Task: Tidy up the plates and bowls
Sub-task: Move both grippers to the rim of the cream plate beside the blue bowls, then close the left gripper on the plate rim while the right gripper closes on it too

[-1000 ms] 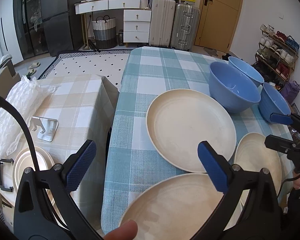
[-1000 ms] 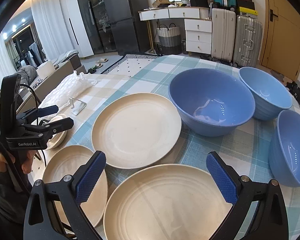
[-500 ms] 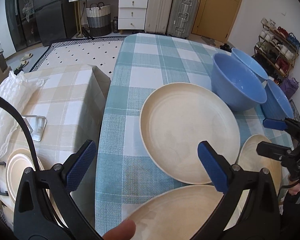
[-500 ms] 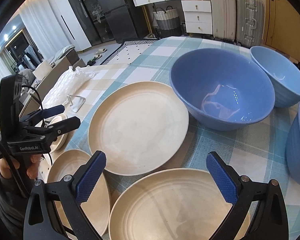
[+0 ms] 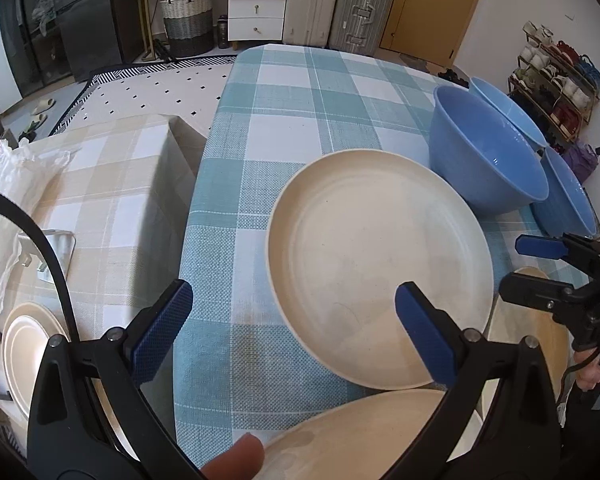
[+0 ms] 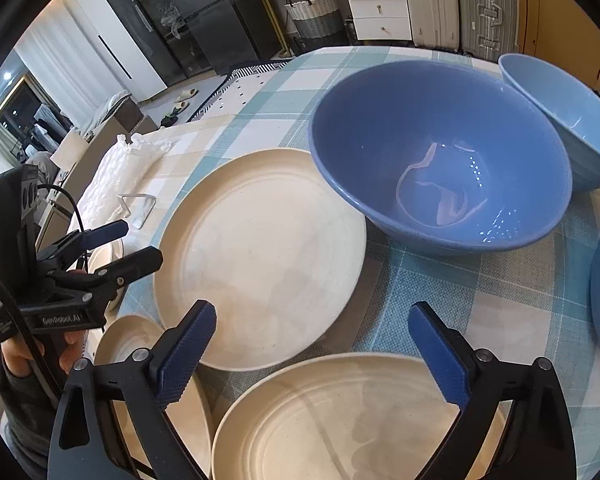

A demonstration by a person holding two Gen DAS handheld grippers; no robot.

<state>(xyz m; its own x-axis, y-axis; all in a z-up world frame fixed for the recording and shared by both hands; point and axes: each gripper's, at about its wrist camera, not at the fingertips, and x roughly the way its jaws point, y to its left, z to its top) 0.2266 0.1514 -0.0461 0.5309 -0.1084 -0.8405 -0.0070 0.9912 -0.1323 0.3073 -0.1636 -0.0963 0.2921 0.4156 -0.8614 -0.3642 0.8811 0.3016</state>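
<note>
Plates and bowls sit on my checked table: a big plate [image 6: 260, 256] mid-table, touching the big bowl [image 6: 440, 160] beyond it, two more bowls toward the right edge, another plate [image 6: 340, 420] at the near edge. My right claw [image 6: 312, 352], jaws just narrowed slightly yet still wide with nothing gripped, hangs over the plates. My left claw [image 5: 292, 328] gapes empty above the left edge.

Both hand-held grippers point steeply downward, the left gripper [image 5: 294, 330] with jaws spread wide and empty, the right gripper [image 6: 312, 346] spread nearly as wide, its jaws just narrowing slightly, nothing between them.
</note>
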